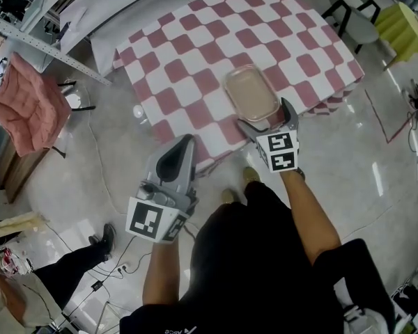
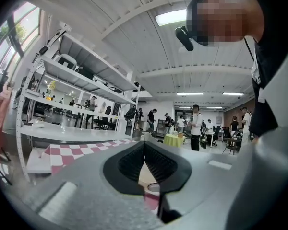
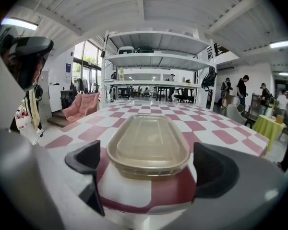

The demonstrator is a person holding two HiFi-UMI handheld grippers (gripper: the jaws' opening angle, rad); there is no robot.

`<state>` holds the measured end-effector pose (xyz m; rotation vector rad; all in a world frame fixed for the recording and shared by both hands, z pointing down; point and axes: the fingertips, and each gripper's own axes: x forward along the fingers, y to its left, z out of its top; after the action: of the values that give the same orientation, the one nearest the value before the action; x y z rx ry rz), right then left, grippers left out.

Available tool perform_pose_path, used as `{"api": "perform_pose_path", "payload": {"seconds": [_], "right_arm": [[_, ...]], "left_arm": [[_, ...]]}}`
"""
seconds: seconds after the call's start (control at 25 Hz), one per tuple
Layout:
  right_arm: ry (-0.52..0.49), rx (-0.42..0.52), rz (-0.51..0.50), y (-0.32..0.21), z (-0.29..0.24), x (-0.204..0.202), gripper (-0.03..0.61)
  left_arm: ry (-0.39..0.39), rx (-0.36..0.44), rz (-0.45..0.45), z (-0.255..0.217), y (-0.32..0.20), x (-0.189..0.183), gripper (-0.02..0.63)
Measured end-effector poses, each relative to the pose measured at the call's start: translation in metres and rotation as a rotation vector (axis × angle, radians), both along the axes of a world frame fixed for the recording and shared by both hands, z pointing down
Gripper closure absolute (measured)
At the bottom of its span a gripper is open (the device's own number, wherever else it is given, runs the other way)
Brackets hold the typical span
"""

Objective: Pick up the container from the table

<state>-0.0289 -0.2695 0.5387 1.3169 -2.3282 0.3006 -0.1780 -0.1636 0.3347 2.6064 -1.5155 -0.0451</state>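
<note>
Container (image 1: 252, 92) lies by the worktop (image 1: 195, 40) edge, long axis pointing away, just ahead of my right hand-held gripper (image 1: 268, 122), jaws spread and empty; my left hand-held gripper (image 1: 184, 148), clenched on nothing, hangs farther off.

Far corner of table (image 1: 195, 54) off-frame

Left gripper (image 1: 187, 143): jaws closed tight together, pointing level, carried ahead of the torso. Right gripper (image 1: 267, 119): jaws spread wide, tilted downward, reached further forward than the left. Both forearms bare.
</note>
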Motion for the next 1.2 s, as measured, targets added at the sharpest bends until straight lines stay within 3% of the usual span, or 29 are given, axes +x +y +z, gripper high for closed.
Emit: {"api": "perform_pose_path", "payload": {"seconds": [0.52, 1.04, 1.2], "right_arm": [[0.018, -0.05, -0.014, -0.016, 0.015, -0.005, -0.012], [0.016, -0.031, -0.029, -0.015, 0.013, -0.001, -0.012], [-0.007, 0.007, -0.03, -0.017, 0.003, 0.0, -0.011]], "left_arm": [[0.012, -0.034, -0.004, 0.014, -0.012, -0.001, 0.603], [0.007, -0.06, 0.002, 0.023, -0.022, 0.005, 0.603], [0.006, -0.109, 0.007, 0.037, -0.038, 0.002, 0.601]]}}
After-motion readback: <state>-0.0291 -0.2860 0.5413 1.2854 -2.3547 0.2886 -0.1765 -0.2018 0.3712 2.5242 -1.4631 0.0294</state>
